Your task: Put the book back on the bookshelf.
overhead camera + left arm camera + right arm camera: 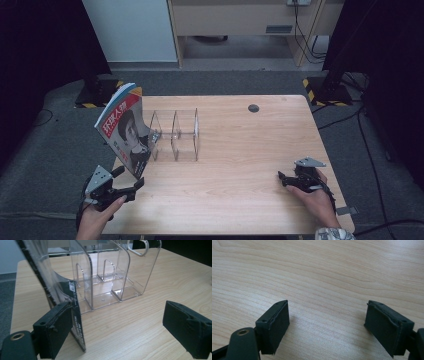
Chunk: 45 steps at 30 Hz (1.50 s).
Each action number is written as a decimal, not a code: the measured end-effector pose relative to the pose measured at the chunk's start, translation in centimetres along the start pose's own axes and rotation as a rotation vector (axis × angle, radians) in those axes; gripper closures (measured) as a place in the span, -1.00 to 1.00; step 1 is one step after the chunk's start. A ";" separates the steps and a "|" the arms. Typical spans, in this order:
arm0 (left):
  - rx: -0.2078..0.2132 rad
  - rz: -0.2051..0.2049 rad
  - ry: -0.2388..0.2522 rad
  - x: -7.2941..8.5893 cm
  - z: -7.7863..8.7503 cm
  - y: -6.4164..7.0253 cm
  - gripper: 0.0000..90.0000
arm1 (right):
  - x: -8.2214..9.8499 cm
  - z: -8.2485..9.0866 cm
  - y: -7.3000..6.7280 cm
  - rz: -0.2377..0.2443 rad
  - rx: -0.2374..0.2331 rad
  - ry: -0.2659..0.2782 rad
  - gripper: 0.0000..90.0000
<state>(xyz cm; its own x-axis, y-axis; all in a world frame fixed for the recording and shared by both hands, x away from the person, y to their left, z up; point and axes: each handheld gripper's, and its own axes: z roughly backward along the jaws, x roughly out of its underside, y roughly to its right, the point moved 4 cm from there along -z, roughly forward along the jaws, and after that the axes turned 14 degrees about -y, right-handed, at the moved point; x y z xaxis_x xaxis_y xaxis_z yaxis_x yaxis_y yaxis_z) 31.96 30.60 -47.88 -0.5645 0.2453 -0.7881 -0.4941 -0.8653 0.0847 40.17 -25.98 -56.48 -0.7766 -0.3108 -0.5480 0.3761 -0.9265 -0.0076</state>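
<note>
Pale wood table [240, 170] | clear rack [175, 135] | grey carpet [45, 150]

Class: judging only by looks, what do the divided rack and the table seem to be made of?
Rack: probably clear acrylic or similar plastic, glossy; the table shows through its walls and the edges glint. Table: pale wood or wood-look laminate, matt, with visible grain lines.
</note>
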 end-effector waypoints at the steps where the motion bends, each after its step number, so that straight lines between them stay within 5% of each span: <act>1: 0.004 -0.005 0.001 -0.1 0.0 0.2 -0.80 | 0.0 0.0 0.0 0.001 0.001 0.001 -0.56; 10: 0.031 -0.030 -0.006 -1.7 -1.2 1.1 -0.81 | 0.0 0.0 0.0 0.002 0.001 0.000 -0.56; 25: 0.074 -0.024 -0.031 -5.2 -5.8 2.7 -0.83 | 0.0 0.0 0.0 -0.002 -0.003 0.001 -0.57; 33: 0.066 -0.029 -0.042 -5.9 -7.2 3.1 -0.82 | 0.0 0.0 0.0 -0.001 -0.002 0.000 -0.57; 45: 0.105 -0.080 -0.079 -6.8 -9.1 5.4 -0.83 | 0.0 0.0 0.0 0.002 -0.002 -0.001 -0.57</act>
<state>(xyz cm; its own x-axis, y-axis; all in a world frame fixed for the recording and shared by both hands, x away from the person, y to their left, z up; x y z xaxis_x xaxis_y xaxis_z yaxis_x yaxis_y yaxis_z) 39.14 20.29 -47.55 -0.5692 0.3488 -0.7446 -0.6036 -0.7921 0.0904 40.18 -25.99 -56.47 -0.7761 -0.3131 -0.5474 0.3788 -0.9254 -0.0076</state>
